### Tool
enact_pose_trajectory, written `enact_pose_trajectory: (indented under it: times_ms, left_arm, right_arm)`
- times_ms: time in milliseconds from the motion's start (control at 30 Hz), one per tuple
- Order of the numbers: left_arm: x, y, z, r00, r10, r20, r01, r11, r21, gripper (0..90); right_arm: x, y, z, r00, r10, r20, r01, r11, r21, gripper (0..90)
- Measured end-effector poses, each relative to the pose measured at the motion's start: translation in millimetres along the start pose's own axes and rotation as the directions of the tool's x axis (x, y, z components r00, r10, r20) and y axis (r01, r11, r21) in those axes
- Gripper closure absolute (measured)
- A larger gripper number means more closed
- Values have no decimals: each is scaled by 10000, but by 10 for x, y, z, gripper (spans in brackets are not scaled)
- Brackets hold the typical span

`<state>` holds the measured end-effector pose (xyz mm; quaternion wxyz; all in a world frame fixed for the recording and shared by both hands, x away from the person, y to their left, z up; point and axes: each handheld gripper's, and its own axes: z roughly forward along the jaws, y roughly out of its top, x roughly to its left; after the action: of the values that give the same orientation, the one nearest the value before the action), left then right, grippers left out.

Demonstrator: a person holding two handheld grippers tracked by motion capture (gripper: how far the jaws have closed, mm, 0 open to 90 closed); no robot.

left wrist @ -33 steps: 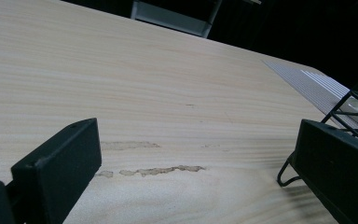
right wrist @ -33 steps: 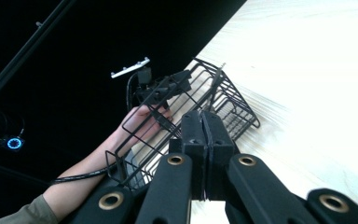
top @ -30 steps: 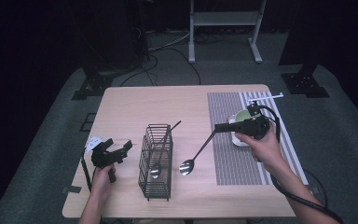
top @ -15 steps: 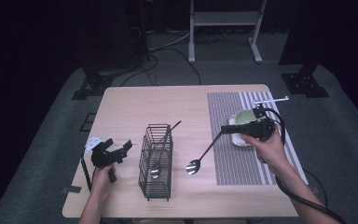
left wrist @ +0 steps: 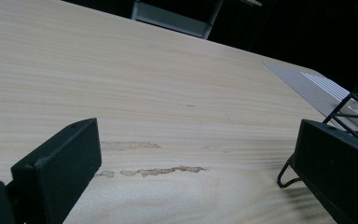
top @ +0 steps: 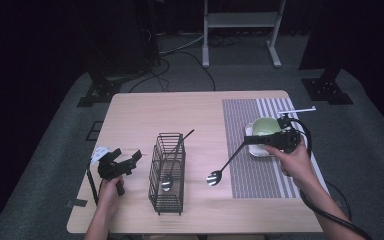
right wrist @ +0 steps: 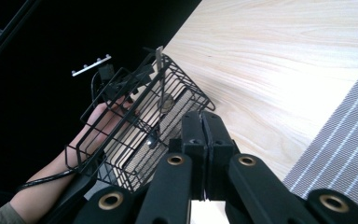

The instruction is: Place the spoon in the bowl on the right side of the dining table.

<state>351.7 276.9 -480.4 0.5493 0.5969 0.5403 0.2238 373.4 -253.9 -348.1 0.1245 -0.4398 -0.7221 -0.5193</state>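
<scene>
My right gripper (top: 248,140) is shut on the black handle of a spoon (top: 214,177), whose metal bowl hangs low over the table beside the striped mat (top: 240,175). In the right gripper view the jaws (right wrist: 204,126) are pressed together and point toward the black wire basket (right wrist: 135,126). The basket (top: 168,172) stands upright at the table's middle front and holds another spoon (top: 167,183), handle leaning out to the upper right. My left gripper (top: 121,164) rests open left of the basket. Its jaws (left wrist: 200,186) frame bare wood, with the basket's foot (left wrist: 286,175) by the right jaw.
A pale green bowl (top: 265,126) sits on a white dish on the striped mat, just behind my right gripper. A white tag (top: 99,152) lies by the left gripper. The wooden table (top: 180,115) has bare room at the back and left. Dark stands surround it on the floor.
My right hand has shifted a little to the right, carrying the spoon with it away from the basket. The left gripper has stayed still.
</scene>
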Motion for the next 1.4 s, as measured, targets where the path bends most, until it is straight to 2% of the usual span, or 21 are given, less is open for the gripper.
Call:
enact_pose_trajectory:
  times_ms: [533, 1400]
  left_arm:
    - [-2, -1, 0, 10000, 12, -12, -12, 10000, -3, 1]
    - [-1, 1, 1, 10000, 11, -25, -11, 10000, 17, 1]
  right_arm:
    - [-182, -76, -103, 9989, 357, 314, -350, 9991, -242, 888]
    - [-390, -138, -242, 9938, 819, 756, -773, 9951, -617, 887]
